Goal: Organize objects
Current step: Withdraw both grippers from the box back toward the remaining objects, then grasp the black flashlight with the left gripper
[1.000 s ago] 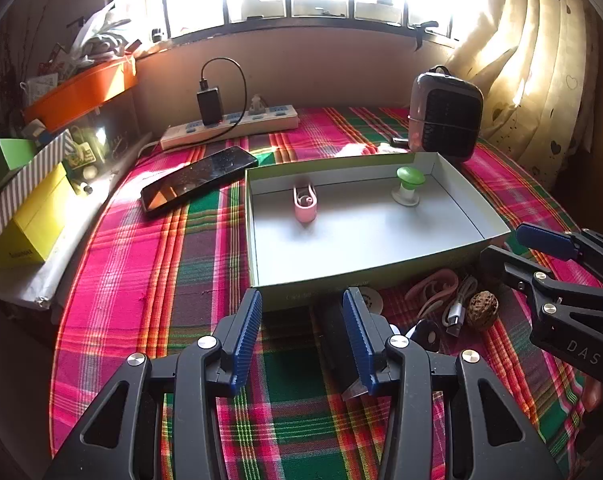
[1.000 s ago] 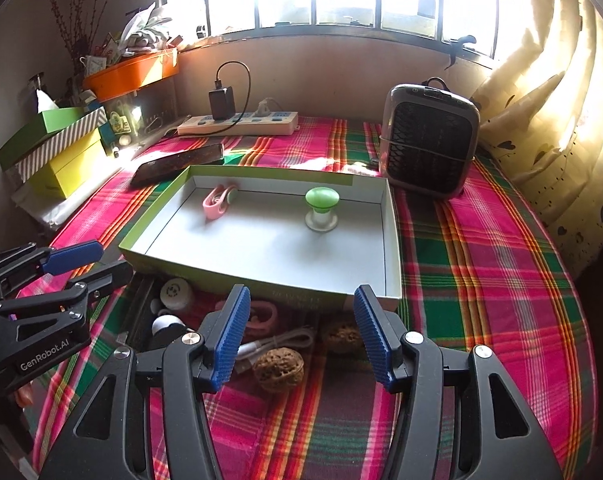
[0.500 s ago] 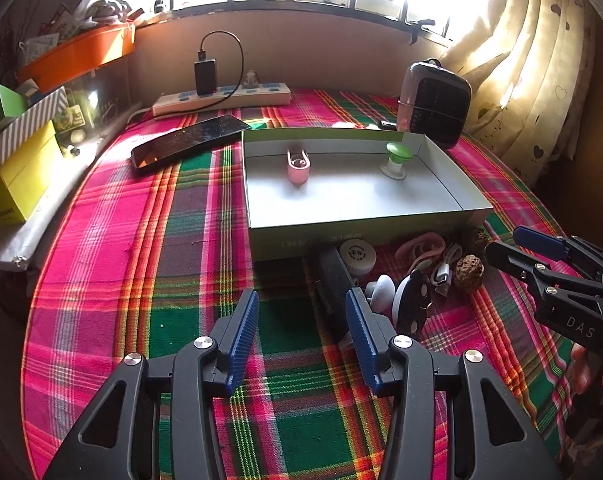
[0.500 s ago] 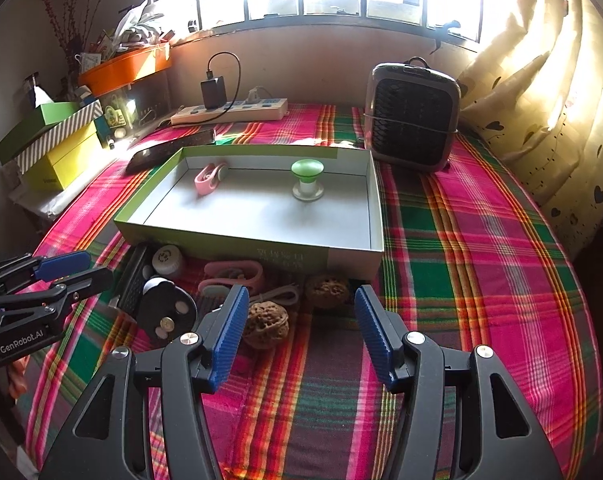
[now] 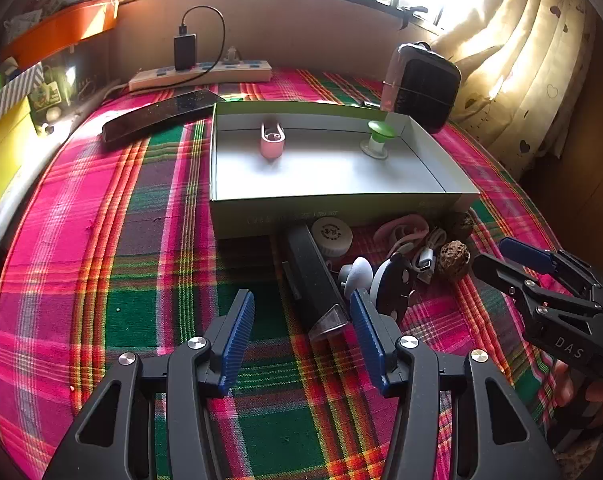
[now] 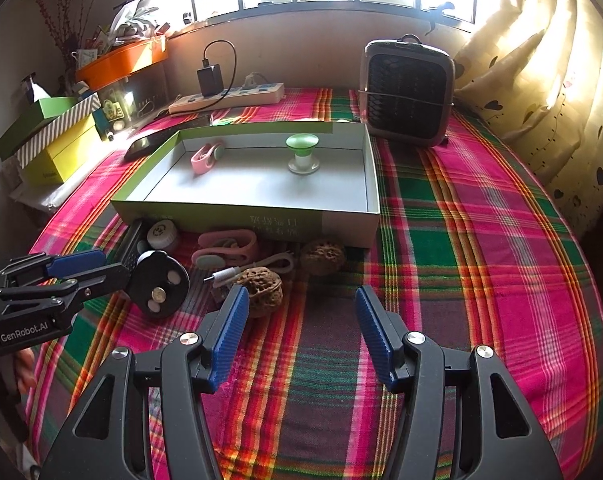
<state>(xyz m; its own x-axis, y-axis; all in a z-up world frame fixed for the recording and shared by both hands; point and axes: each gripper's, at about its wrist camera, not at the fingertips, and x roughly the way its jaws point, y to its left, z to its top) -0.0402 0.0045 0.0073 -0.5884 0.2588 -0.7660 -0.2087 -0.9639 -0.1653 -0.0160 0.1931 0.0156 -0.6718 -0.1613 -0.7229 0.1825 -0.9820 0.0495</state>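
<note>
Clutter sits bunched against the near wall of the box, centre-left in the right wrist view: walnut, second walnut, white cable, pink clip, round black disc, white cap. Inside the box already lie a pink clip and green knob, so sorting seems underway. Left gripper and right gripper hover with fingers released, holding nothing, likely poised to choose a piece.

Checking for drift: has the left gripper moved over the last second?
Yes. The left gripper has pulled back from the box, exposing the clutter before it.
</note>
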